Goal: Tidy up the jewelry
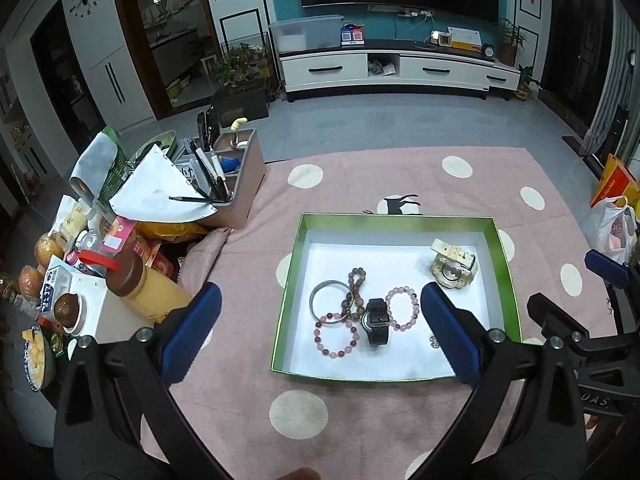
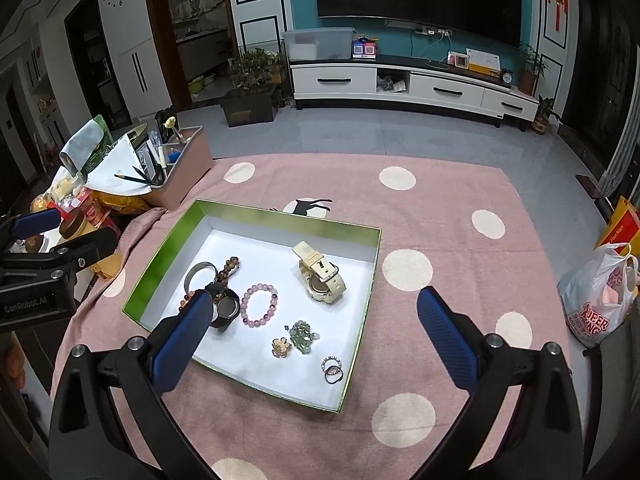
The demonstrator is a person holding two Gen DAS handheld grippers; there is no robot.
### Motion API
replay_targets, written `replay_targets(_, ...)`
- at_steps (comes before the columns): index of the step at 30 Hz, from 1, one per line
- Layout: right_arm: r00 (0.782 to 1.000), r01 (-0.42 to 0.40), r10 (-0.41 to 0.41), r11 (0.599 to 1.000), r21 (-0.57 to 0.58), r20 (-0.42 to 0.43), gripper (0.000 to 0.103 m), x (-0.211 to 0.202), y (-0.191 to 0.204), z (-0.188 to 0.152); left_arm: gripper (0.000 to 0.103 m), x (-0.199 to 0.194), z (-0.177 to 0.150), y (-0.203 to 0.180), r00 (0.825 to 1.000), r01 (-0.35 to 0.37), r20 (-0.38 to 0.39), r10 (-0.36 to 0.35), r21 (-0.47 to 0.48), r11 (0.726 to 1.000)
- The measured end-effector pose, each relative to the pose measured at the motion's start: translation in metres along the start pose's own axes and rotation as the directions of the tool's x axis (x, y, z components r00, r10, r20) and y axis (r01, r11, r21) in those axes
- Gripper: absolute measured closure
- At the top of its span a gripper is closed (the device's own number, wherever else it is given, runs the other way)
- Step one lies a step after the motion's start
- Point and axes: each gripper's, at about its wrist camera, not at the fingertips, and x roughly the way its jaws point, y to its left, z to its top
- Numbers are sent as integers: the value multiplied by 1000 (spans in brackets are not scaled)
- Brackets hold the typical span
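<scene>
Both grippers are held above the table with nothing gripped: the left gripper (image 1: 318,324) is spread wide over the green-walled tray (image 1: 505,280), and the right gripper (image 2: 312,334) is likewise spread. On the tray's white floor a black watch (image 2: 225,307), a pink bead bracelet (image 2: 259,305), a cream watch (image 2: 322,276), a silver bangle (image 1: 330,301) and two rings (image 2: 332,369) are seen, laid on the pink dotted cloth (image 2: 440,208)
</scene>
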Motion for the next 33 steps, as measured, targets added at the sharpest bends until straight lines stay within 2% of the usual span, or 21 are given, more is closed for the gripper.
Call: replay_targets(33, 1000, 20, -20, 999, -33, 0, 1, 13, 10, 3, 2, 18, 2, 11, 1000, -18, 0, 18, -30, 999)
